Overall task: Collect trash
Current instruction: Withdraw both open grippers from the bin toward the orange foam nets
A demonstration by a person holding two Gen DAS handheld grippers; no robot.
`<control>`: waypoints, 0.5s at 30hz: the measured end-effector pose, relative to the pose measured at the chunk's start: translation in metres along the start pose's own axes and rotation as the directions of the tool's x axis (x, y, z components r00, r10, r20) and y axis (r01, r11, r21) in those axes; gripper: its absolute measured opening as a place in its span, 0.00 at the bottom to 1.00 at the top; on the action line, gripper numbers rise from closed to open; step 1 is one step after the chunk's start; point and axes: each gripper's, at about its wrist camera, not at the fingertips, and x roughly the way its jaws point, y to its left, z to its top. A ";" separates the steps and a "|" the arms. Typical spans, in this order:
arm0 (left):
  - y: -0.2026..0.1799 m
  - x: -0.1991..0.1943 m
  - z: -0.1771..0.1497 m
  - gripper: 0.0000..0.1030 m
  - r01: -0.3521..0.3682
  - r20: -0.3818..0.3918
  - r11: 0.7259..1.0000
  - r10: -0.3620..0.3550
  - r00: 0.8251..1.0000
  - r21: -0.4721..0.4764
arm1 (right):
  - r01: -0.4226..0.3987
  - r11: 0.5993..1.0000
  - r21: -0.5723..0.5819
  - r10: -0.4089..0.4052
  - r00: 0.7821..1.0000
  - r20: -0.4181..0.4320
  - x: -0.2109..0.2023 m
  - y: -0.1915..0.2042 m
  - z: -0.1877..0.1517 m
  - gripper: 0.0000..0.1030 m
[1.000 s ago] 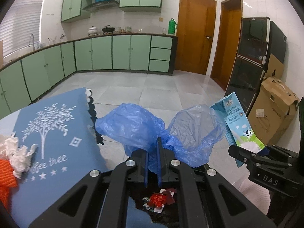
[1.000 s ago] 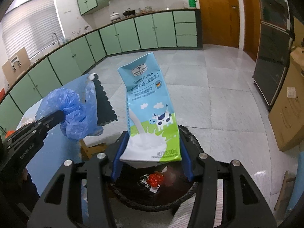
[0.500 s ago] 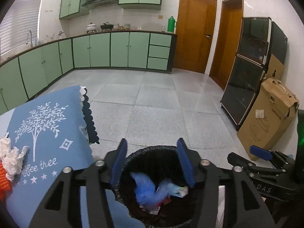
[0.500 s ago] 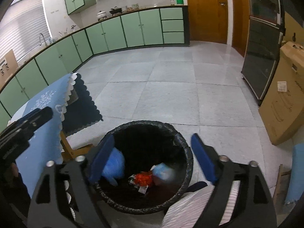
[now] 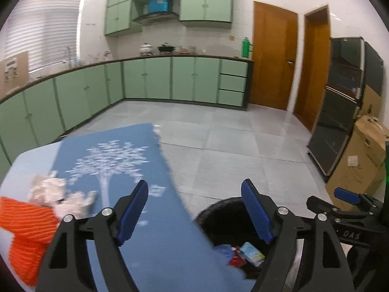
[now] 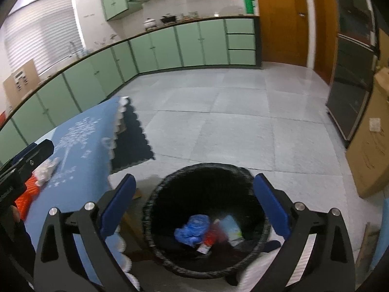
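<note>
The left hand-held gripper (image 5: 194,209) has nothing between its blue pads, and its jaws are opening wide above the edge of the table (image 5: 29,160). The right hand-held gripper (image 6: 193,204) is empty too, jaws spreading wide, right over the black bin (image 6: 155,194) on the floor. Down in the bin lie a crumpled blue bag (image 6: 192,228), a small milk carton (image 6: 232,227) and a red wrapper (image 6: 210,237).

On the table's blue cloth (image 5: 136,170), just left of the left gripper, sits a wad of white tissue (image 5: 52,192) touching something orange and knitted (image 5: 26,231). The tissue looks like the next piece of trash: feather-light, soft, likely to squash flat, so pinching it across its thickest clump seems best. Whether the orange thing is trash I cannot tell.
</note>
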 end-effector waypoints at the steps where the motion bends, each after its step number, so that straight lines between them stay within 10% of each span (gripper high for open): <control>1: 0.012 -0.006 -0.002 0.75 -0.028 0.004 1.000 0.028 1.000 -0.009 | -0.014 1.000 -0.012 0.014 1.000 -0.001 0.001 0.008 0.002 0.92; 15: 0.151 -0.065 -0.048 0.75 -0.378 -0.048 0.914 0.375 0.926 -0.150 | -0.271 0.937 -0.219 0.273 0.962 -0.020 0.021 0.157 0.008 0.92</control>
